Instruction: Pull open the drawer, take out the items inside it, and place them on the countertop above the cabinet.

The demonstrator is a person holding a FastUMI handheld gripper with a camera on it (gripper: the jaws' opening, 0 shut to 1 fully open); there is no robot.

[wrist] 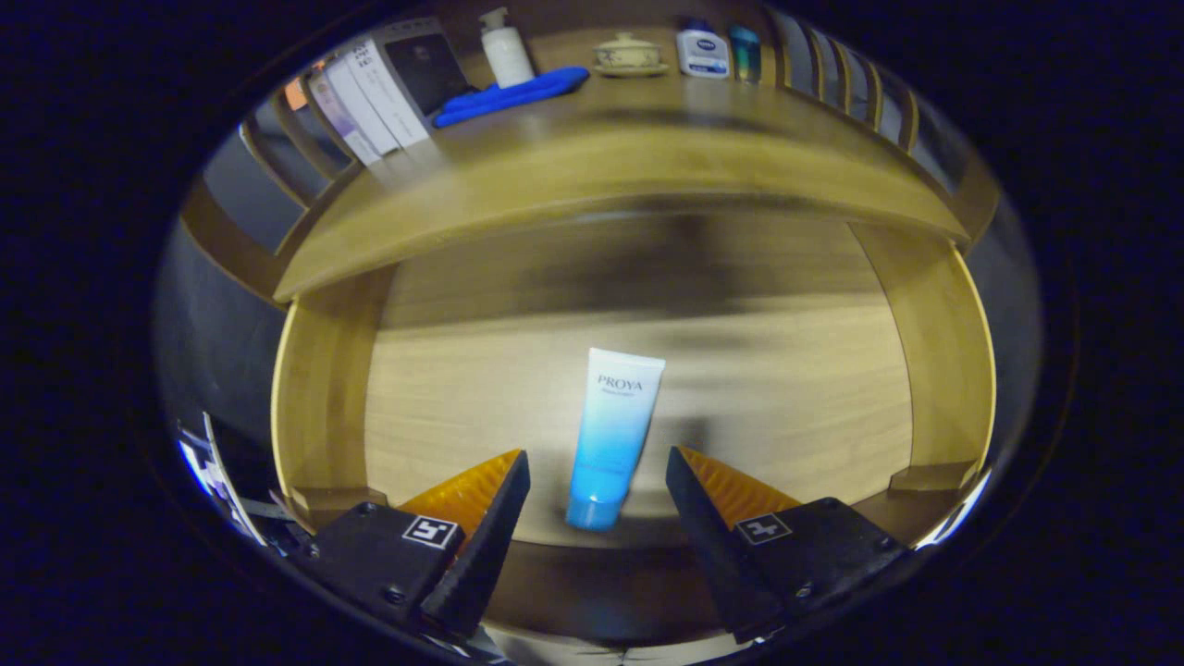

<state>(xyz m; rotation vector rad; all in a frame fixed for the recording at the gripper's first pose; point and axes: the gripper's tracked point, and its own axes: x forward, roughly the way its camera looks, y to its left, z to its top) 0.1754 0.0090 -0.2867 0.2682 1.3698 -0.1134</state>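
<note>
The gripper [598,467] hangs wide open and empty over the open drawer [319,407]. The tube [610,435] lies on the drawer floor between the fingers, untouched, cap nearest them, its long axis running away toward the countertop [592,166].

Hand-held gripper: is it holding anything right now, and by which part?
Nothing held. The hand-held gripper is open, its fingers either side of the blue tube in the drawer, not touching.
</note>
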